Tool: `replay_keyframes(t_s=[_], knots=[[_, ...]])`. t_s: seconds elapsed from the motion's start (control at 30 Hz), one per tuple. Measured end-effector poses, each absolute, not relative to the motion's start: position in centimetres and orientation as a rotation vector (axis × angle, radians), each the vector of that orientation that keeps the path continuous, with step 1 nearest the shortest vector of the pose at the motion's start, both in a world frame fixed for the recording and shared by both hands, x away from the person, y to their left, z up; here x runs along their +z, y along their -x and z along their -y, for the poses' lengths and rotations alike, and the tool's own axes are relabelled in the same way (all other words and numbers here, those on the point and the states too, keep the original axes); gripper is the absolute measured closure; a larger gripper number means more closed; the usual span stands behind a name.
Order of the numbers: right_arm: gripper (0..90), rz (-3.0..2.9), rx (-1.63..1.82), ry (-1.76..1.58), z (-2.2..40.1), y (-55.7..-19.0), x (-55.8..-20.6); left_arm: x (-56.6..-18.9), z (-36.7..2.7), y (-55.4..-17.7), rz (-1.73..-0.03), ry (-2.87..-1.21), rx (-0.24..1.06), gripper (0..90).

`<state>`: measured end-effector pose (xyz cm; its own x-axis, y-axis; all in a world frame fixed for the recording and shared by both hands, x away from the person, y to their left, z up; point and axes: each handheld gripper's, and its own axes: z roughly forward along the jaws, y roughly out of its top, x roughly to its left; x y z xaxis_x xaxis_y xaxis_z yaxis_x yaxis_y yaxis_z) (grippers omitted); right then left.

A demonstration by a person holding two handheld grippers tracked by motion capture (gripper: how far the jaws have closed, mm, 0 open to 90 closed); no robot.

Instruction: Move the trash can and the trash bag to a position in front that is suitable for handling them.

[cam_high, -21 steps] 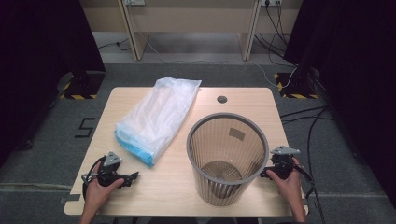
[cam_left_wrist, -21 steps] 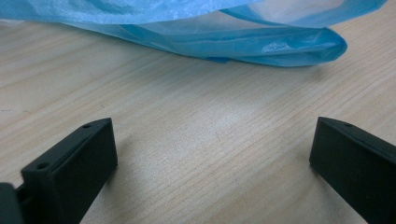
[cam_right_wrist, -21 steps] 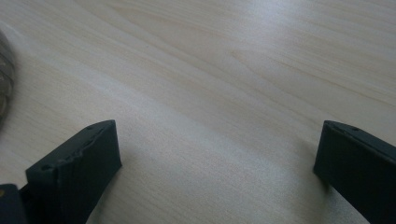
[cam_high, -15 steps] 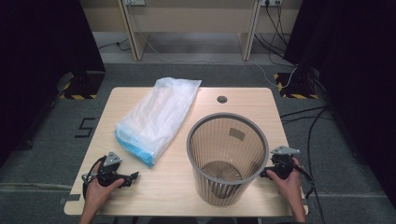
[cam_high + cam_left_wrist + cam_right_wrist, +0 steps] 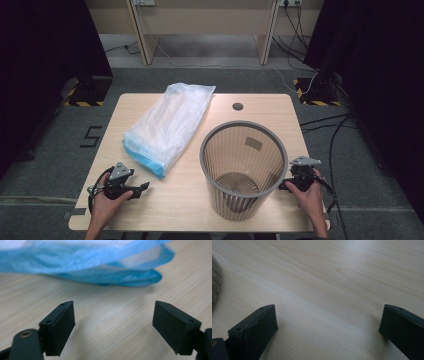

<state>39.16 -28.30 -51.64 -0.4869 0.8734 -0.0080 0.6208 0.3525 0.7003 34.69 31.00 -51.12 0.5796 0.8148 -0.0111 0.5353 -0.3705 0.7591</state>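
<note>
Nearest, the left gripper (image 5: 142, 187) and right gripper (image 5: 283, 186) are resting wide open and empty on the counter (image 5: 175, 210). Beyond, the ribbed, translucent grey bin (image 5: 243, 167) is standing upright beside the crinkled clear-and-blue plastic bag (image 5: 167, 127).

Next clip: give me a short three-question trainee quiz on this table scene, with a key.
1. True or false: the left gripper has its jaws closed on the plastic bag.
2. Which thing stands nearest the right gripper? A) the plastic bag B) the waste basket C) a mug
3. Fill in: both grippers rest low over the wooden ____.

Key
1. False: the jaws stand wide apart with bare table between them; the bag lies ahead.
2. B
3. table
</note>
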Motion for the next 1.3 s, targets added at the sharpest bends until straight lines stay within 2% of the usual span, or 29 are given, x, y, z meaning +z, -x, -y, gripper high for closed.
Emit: replay_keyframes(t_s=[0.3, 0.47, 0.7, 0.77, 0.8, 0.87, 0.93, 0.97, 1.0, 1.03, 1.07, 1.13, 1.3], knots=[[1.1, -2.236, 0.908, -1.317, 28.2, -39.4, -51.6, -48.6, -28.6, -35.2, -0.995, -1.984, 0.505, 16.3], [1.1, -2.236, 0.908, -1.317, 28.2, -39.4, -51.6, -47.0, -26.8, -36.8, -0.989, -1.978, 0.483, 16.2], [1.1, -2.236, 0.908, -1.317, 28.2, -39.4, -51.6, -47.8, -25.0, -39.3, -1.018, -1.990, 0.444, 15.7], [1.0, -2.237, 0.909, -1.316, 28.2, -39.4, -51.6, -49.0, -24.5, -40.2, -1.037, -2.045, 0.435, 17.5], [1.0, -2.237, 0.909, -1.316, 28.2, -39.4, -51.6, -49.0, -24.5, -40.2, -1.037, -2.045, 0.435, 21.2], [1.0, -2.236, 0.911, -1.313, 28.2, -39.4, -51.7, -49.5, -24.5, -40.4, -1.016, -2.095, 0.468, 39.9], [1.0, -2.237, 0.911, -1.313, 28.2, -39.4, -51.7, -49.5, -24.7, -40.3, -1.001, -2.125, 0.527, 49.4], [1.0, -2.237, 0.911, -1.313, 28.2, -39.4, -51.7, -49.5, -24.8, -40.2, -0.990, -2.137, 0.540, 49.4], [0.9, -2.239, 0.909, -1.313, 28.2, -39.4, -51.7, -49.4, -25.0, -40.2, -0.985, -2.143, 0.535, 55.9], [0.9, -2.239, 0.909, -1.313, 28.2, -39.4, -51.7, -49.5, -25.2, -40.2, -0.980, -2.150, 0.519, 55.9], [0.8, -2.239, 0.909, -1.314, 28.1, -39.4, -51.7, -49.6, -25.7, -40.3, -0.976, -2.178, 0.515, 62.2], [0.9, -2.239, 0.909, -1.314, 28.1, -39.4, -51.7, -49.6, -26.0, -40.3, -0.977, -2.194, 0.516, 66.9], [0.9, -2.239, 0.909, -1.314, 28.1, -39.4, -51.7, -49.5, -28.4, -40.3, -0.992, -2.202, 0.481, 70.4]])
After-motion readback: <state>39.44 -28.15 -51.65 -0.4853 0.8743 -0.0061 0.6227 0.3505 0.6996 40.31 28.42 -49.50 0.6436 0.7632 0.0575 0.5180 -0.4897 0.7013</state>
